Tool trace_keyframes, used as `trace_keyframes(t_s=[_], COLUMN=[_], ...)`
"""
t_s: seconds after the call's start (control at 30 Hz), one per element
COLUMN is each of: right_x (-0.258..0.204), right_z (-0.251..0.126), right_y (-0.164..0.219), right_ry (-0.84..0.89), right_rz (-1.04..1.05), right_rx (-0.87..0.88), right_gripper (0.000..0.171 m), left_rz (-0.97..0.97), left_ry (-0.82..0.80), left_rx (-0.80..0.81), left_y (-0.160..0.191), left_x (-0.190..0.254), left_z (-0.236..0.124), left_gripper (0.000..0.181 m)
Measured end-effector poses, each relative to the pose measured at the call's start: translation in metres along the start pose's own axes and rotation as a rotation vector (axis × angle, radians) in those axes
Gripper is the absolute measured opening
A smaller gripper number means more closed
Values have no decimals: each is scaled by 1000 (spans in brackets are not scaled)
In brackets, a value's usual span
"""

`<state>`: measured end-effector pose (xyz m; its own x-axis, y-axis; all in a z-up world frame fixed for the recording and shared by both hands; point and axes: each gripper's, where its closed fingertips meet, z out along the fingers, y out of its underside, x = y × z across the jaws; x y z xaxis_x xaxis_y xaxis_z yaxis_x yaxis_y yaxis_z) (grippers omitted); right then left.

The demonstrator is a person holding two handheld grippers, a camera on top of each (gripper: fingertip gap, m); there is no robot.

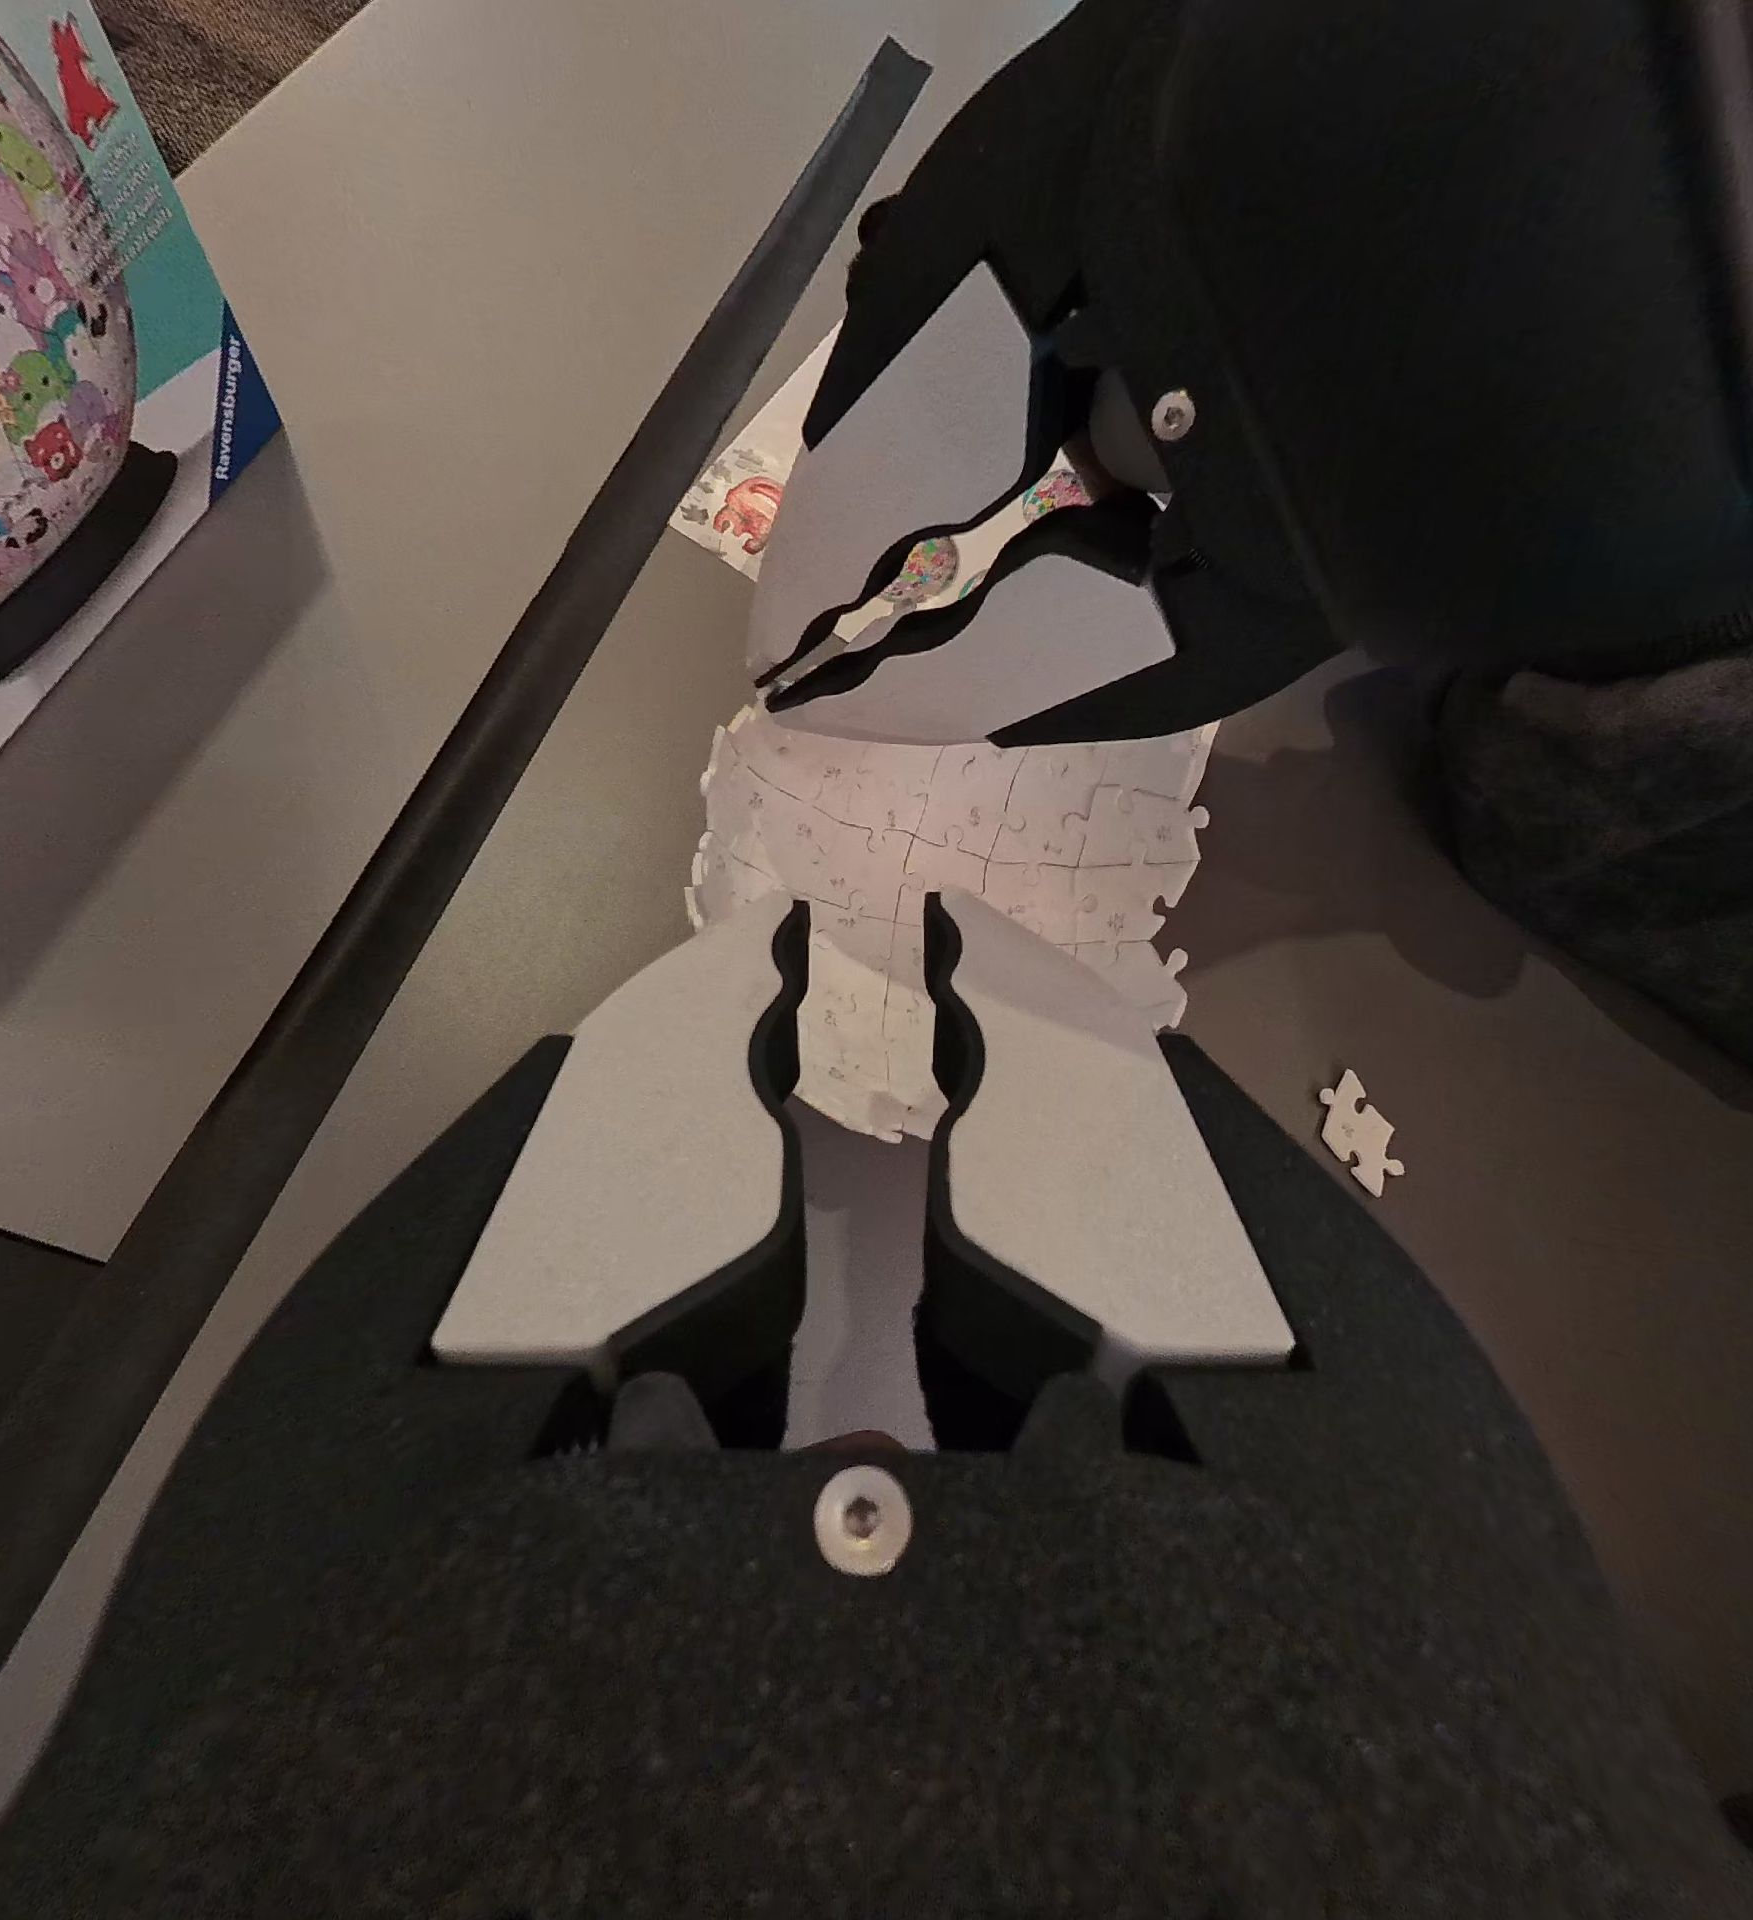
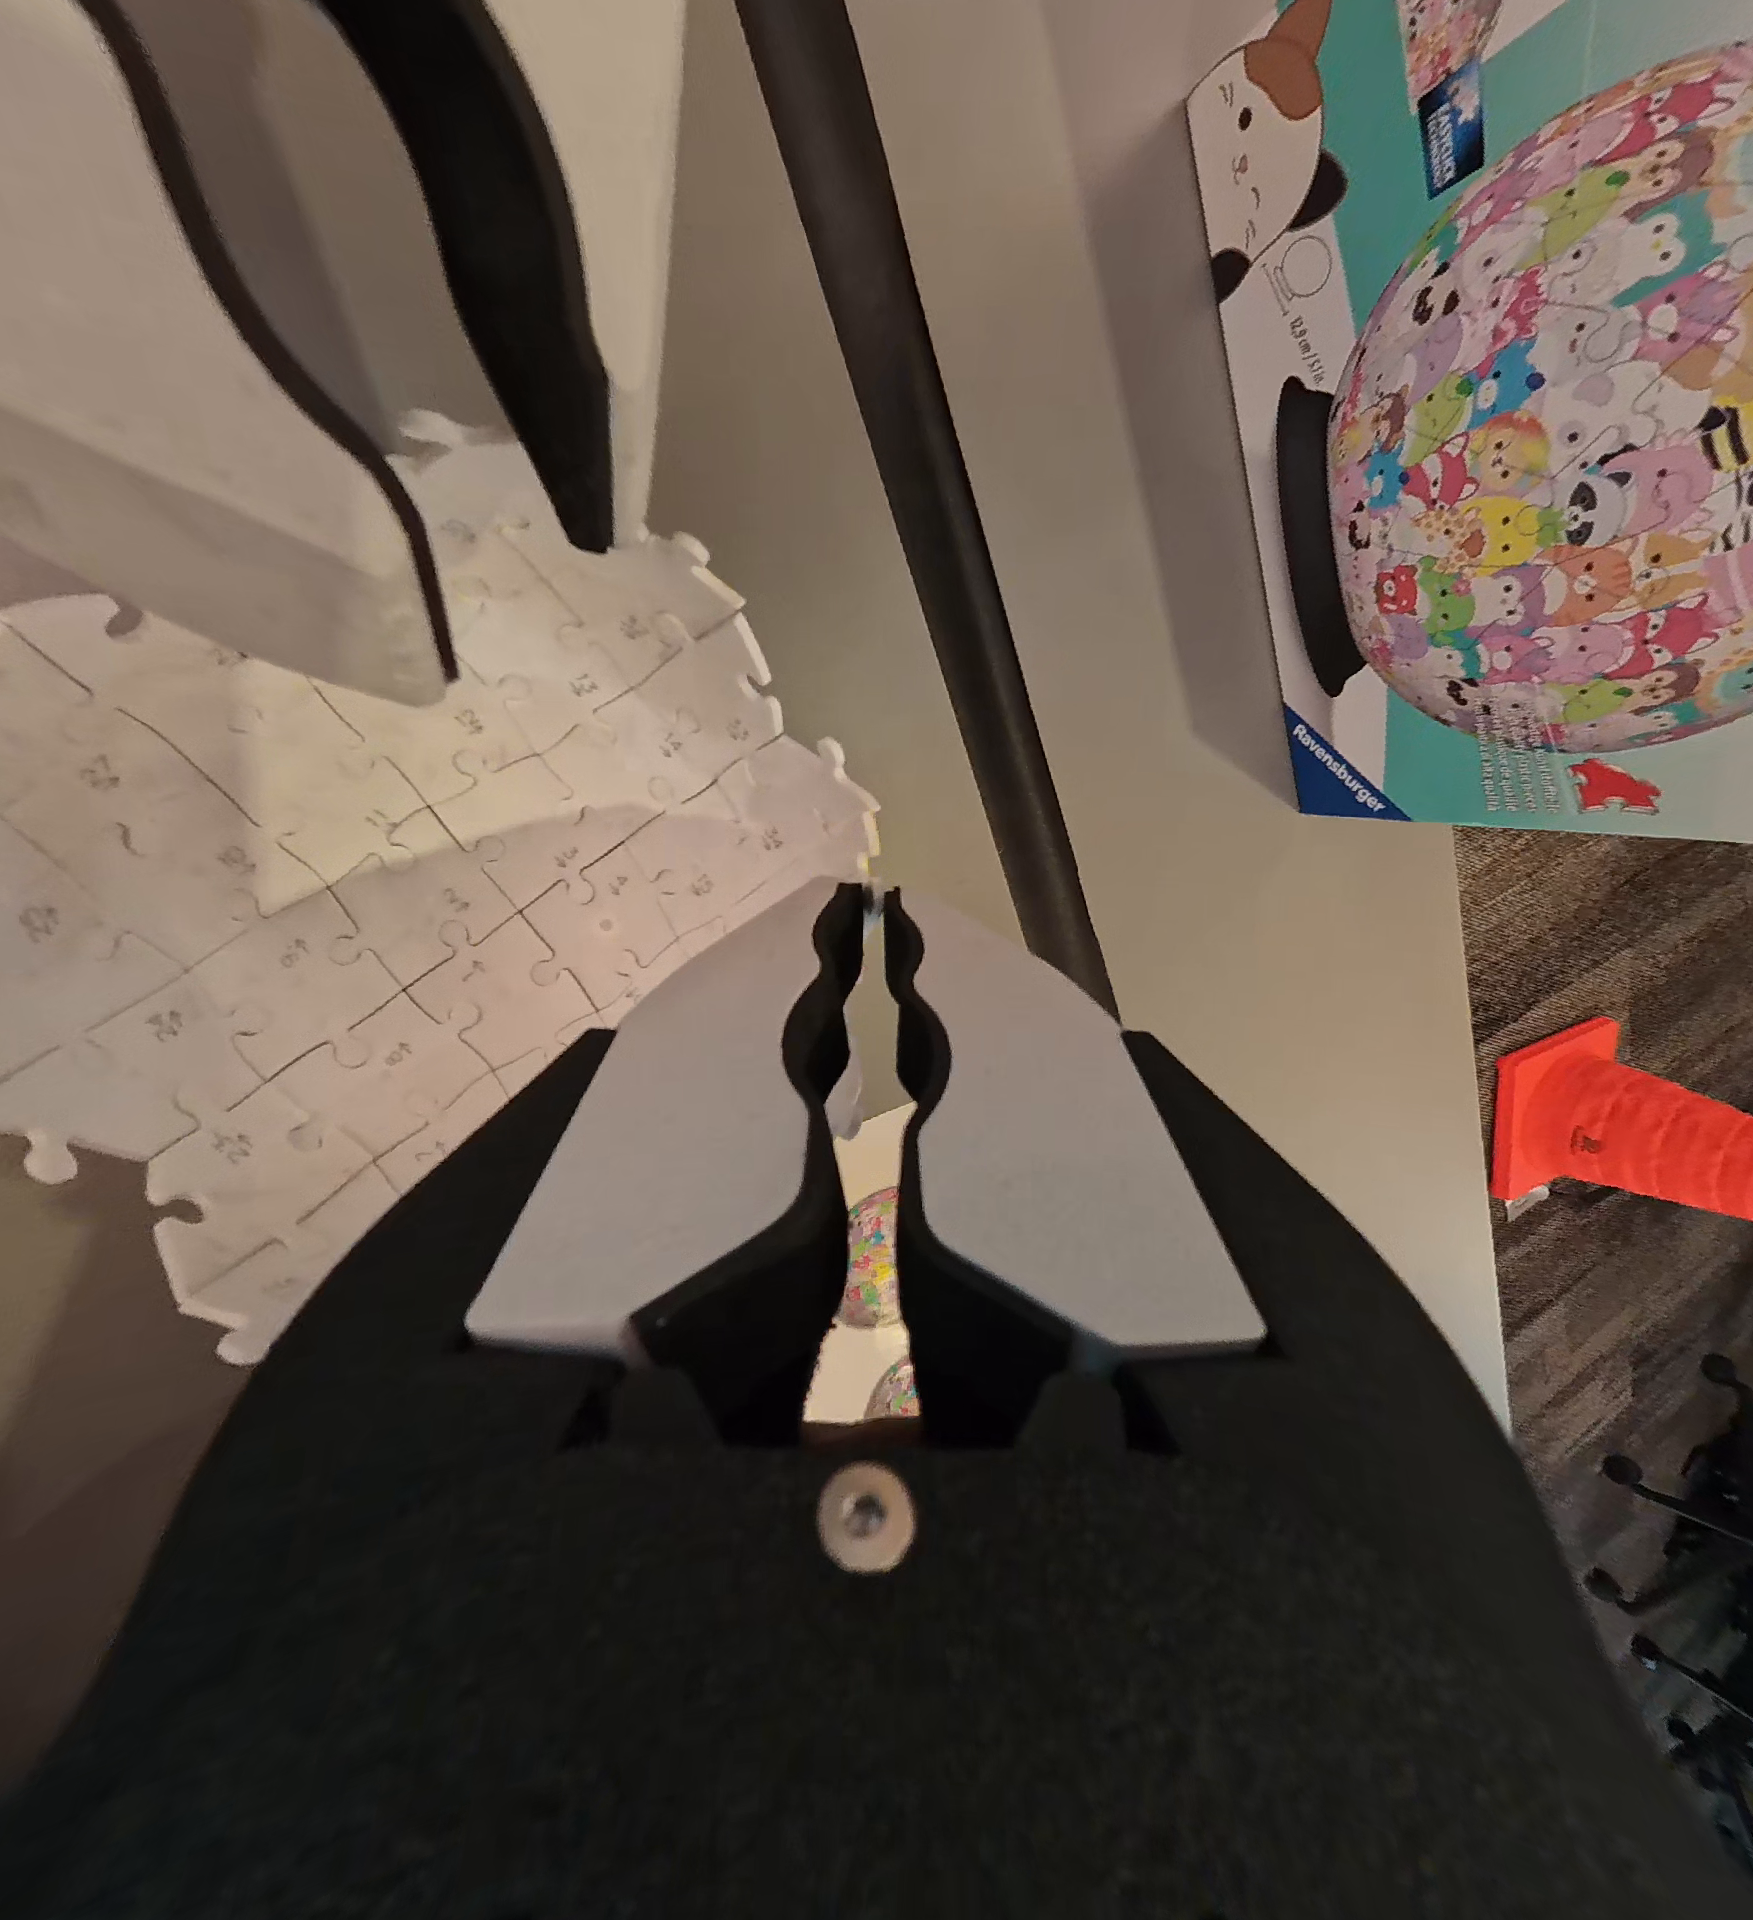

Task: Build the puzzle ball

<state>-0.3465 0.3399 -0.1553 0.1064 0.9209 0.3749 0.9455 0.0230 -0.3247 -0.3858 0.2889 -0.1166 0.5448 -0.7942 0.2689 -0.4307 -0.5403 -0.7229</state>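
The part-built puzzle ball (image 1: 955, 821) is a curved white shell of joined pieces, seen from its numbered inner side. My left gripper (image 1: 867, 920) is shut on the shell's lower edge and holds it up. In the right wrist view the shell (image 2: 332, 883) fills the left, with the left gripper (image 2: 508, 603) clamped on it from above. My right gripper (image 2: 867, 899) is shut on a single puzzle piece (image 2: 848, 1091), seen edge-on, with its tips at the shell's right rim. The right gripper (image 1: 773, 694) also shows in the left wrist view, touching the shell's top left edge.
One loose white puzzle piece (image 1: 1360, 1132) lies on the dark table to the right. The colourful puzzle box (image 1: 51, 343) (image 2: 1578, 468) stands beyond a black bar (image 1: 539, 623) (image 2: 913, 416). A printed leaflet (image 1: 737, 499) lies behind the shell. An orange cone (image 2: 1661, 1153) lies on the carpet. My hands' fingertips stand some 8 centimetres from each other.
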Motion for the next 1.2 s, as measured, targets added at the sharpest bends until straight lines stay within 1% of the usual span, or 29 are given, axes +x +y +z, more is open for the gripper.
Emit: trace_keyframes(t_s=[1.2], right_x=[0], right_z=[1], right_y=[3], right_ry=[9], right_rz=[-22], right_rx=[-7], right_gripper=[5], left_rz=[-3], left_ry=[0], left_rx=[2], left_y=[1], left_x=[-1], left_z=[-2], left_gripper=[20])
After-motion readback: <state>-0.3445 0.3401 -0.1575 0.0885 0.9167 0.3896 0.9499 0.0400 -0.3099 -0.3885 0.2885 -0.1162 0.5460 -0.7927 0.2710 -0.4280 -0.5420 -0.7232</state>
